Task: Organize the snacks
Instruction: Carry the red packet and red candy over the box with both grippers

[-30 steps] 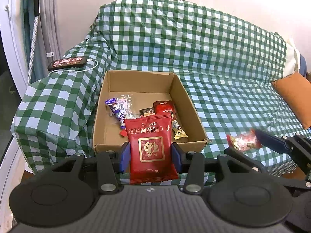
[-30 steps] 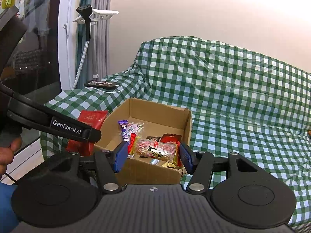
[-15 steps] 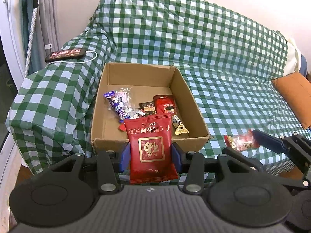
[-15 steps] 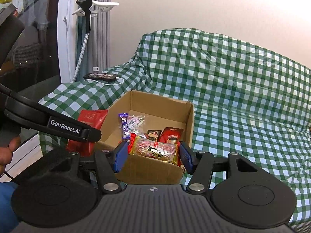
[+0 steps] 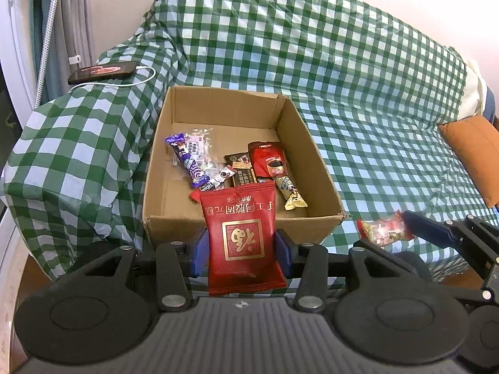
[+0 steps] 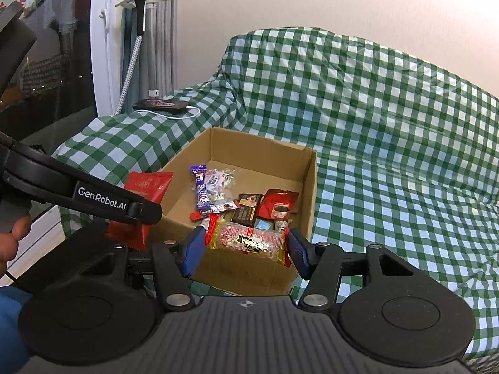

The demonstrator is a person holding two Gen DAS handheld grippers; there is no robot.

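- Closing in on the cardboard box point(image 5: 240, 221), both grippers now sit nearer to it than a second ago: its near wall fills more of each wrist view, and the checked sofa cover point(image 5: 343, 62) has slid upward in frame.
- Left gripper point(image 5: 241, 251) is clamped on a red packet point(image 5: 241, 237), which stands upright between the blue pads, its top edge overlapping the box's near wall in the view.
- Right gripper point(image 6: 244, 251) is clamped on a clear peanut packet point(image 6: 249, 241), held flat and crosswise just in front of the near wall (neither load has shifted in its grip over that second).
- Both packets are not yet inside; judging by the approach, the drop into the box is the step in hand, and several snacks point(image 5: 237, 168) already lie on its floor.
- Whether either packet is above the opening or short of it I cannot tell, since the fisheye flattens depth.
- Red packet's lower edge is cut off by the gripper body, and the peanut packet hides part of the snack pile in the right view.
- Small print on the wrappers in the box is too fine to read.
- A phone point(image 5: 103, 70) on its cable rests on the sofa arm, well apart from the box.
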